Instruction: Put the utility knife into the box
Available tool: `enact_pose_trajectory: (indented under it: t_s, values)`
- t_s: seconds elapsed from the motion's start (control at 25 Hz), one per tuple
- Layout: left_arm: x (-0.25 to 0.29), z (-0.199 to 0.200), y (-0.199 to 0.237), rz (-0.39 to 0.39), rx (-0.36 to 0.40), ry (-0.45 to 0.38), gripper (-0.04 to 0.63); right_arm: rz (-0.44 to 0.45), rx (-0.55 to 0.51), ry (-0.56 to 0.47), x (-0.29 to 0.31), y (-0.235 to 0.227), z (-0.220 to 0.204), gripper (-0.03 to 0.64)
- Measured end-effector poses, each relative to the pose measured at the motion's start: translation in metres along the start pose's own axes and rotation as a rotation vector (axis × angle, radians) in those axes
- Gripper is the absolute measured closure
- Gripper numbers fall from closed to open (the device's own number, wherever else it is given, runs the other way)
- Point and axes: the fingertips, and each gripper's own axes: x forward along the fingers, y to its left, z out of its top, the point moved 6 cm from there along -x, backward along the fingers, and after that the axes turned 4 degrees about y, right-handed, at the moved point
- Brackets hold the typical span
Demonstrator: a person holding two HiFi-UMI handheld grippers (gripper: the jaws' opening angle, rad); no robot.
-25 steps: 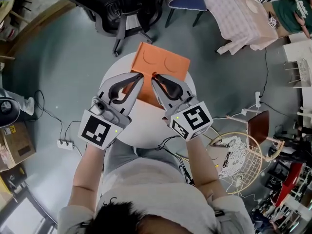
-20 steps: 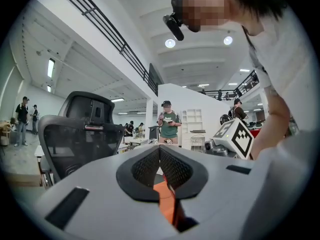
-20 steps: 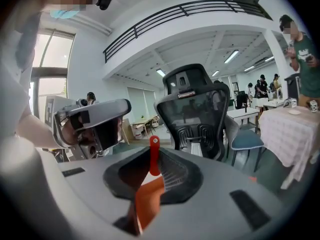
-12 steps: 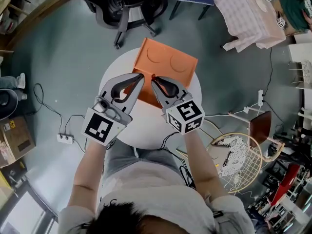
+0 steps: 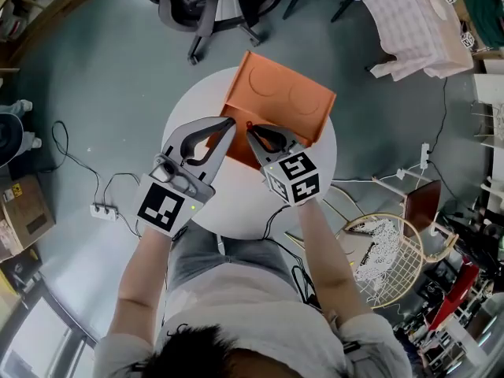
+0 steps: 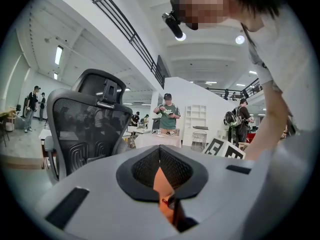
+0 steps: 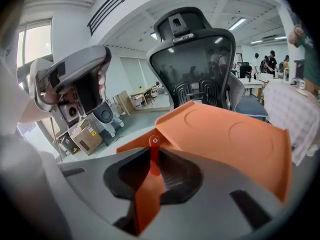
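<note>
Right gripper point(image 5: 250, 127): jaws pressed together on the orange utility knife point(image 7: 151, 160), which stands up between them, holed end pointing far. Knife is not in yet; it is held at the near edge of the orange box point(image 5: 287, 101) on the round table point(image 5: 236, 203).

Left gripper point(image 5: 228, 122): jaws together, tips at the box's near-left edge, probably to steady it. Cannot tell if they nip the edge.

Versus 1.0 s ago: right gripper has edged toward the box. Left gripper is much where it was. Both sets of jaws are unchanged.
</note>
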Motion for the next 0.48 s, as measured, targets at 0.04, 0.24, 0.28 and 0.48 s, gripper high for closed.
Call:
enact_pose_trajectory:
  t_s: [0.04, 0.24, 0.28, 0.48]
  values:
    - [-0.001, -0.002, 0.001, 0.001, -0.004, 0.005, 0.584, -0.001, -0.002, 0.023, 0.004, 0.000, -0.003, 0.558]
    - [-0.004, -0.018, 0.007, 0.002, -0.022, 0.021, 0.584, -0.002, -0.016, 0.147, 0.025, 0.000, -0.019, 0.557]
    - [-0.004, -0.021, 0.007, 0.002, -0.030, 0.026, 0.584, -0.006, -0.020, 0.168, 0.028, 0.000, -0.023, 0.558]
    - [-0.005, -0.035, 0.010, -0.002, -0.055, 0.049, 0.584, -0.031, -0.028, 0.251, 0.038, 0.003, -0.032, 0.557]
